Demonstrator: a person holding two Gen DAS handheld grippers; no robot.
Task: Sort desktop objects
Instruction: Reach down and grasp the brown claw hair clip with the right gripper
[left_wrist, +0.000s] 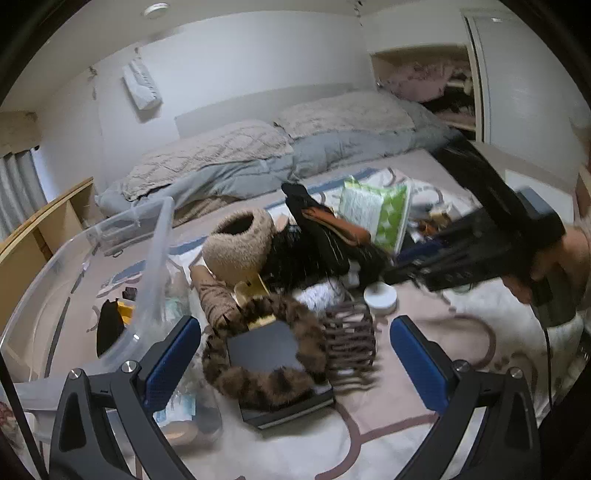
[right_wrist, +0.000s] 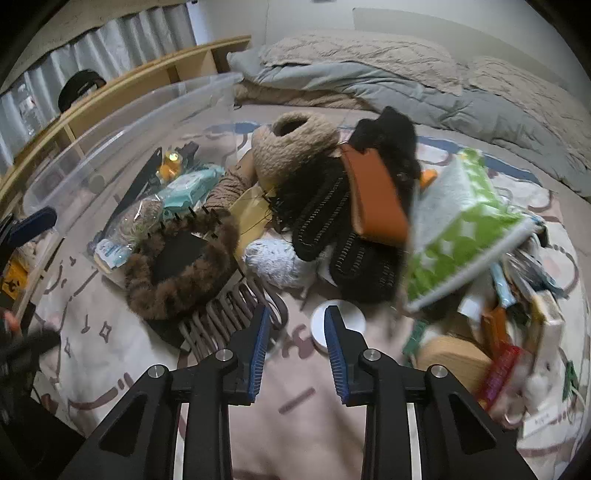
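A heap of loose objects lies on a bed cover. My left gripper (left_wrist: 295, 350) is open and empty, low over a black box (left_wrist: 266, 350) ringed by a brown fur band (left_wrist: 306, 317), next to a brown claw hair clip (left_wrist: 351, 339). My right gripper (right_wrist: 295, 332) is open with a narrow gap and empty, just short of a white round puck (right_wrist: 351, 317). The right gripper also shows in the left wrist view (left_wrist: 417, 273), blurred, beside the white puck (left_wrist: 380, 299). A tan fuzzy hat (right_wrist: 295, 144), an orange wallet (right_wrist: 376, 199) and a green-and-white pack (right_wrist: 461, 221) sit in the heap.
A clear plastic bin (left_wrist: 155, 258) stands at the left with small items inside; it also shows in the right wrist view (right_wrist: 110, 122). Pillows and a grey duvet (left_wrist: 258, 162) lie behind. A pile of packets and cards (right_wrist: 517, 314) lies at the right. A wooden shelf (right_wrist: 147, 74) runs along the far left.
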